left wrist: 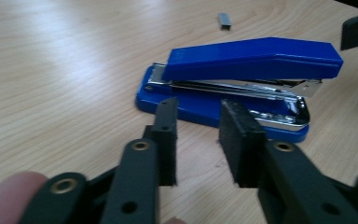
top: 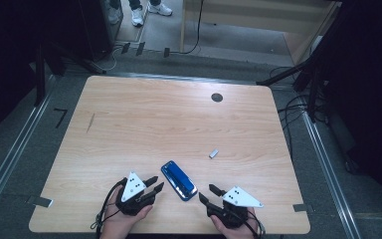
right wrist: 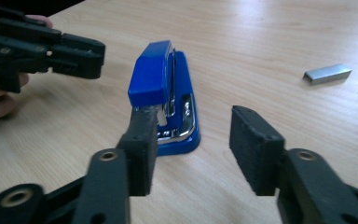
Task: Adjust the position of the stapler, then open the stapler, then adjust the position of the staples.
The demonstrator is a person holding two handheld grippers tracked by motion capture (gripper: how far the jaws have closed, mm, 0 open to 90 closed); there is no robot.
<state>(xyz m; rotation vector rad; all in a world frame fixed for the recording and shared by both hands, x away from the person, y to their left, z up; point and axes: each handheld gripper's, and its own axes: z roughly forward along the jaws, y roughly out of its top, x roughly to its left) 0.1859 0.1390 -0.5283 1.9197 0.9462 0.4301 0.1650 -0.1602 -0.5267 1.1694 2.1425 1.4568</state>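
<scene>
While both hands rest at the near edge, the left claw (top: 155,185) and right claw (top: 209,194) gape apart, grasping nothing, each just short of the blue metal-and-plastic stapler (top: 178,179) lying between them on the pale wooden counter (top: 144,124). A small grey strip of staples (top: 213,153) lies farther off. Dark floor and cables surround the counter.

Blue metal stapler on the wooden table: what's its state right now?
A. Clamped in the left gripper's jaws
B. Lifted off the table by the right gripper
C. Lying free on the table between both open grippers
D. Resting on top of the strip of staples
C: the blue metal stapler lies flat on the wooden table, with the left gripper and right gripper on either side, jaws apart and touching nothing.
</scene>
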